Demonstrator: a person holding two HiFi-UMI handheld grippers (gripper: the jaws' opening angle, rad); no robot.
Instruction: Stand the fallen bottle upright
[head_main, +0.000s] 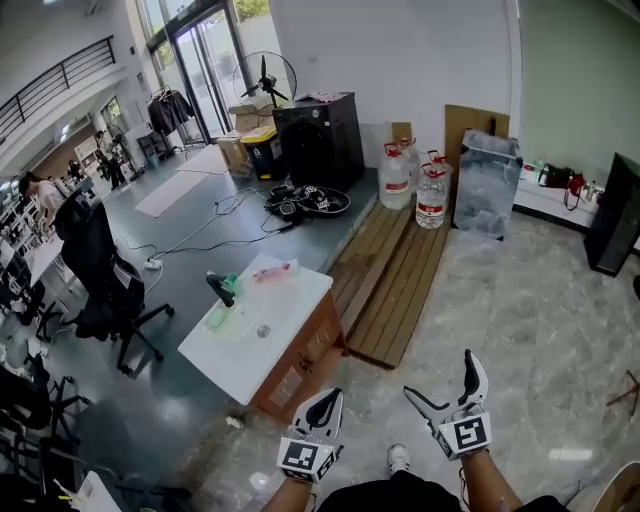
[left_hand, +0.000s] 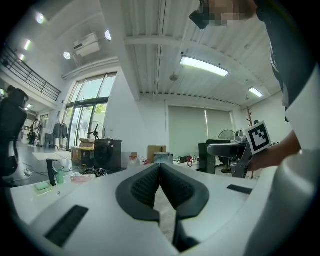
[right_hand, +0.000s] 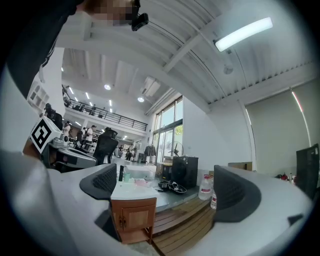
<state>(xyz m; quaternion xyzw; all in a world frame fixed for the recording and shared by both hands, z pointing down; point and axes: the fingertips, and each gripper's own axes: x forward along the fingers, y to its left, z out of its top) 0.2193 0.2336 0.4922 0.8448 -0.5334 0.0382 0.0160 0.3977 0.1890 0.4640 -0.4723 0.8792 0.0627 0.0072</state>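
While seemingly waist-low, left tongs, right tongs.

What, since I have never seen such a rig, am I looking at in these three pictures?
A person, not a robot, holds a two-jaw gripper in each hand. The head view comes from a camera on the person's head, looking down. The other two cameras ride on the grippers and look along their jaws. The left gripper is shut and the right gripper is open; neither holds anything. Ahead stands a white table carrying a dark upright thing, a pale green thing lying flat and a pinkish one, all too far off to name surely.
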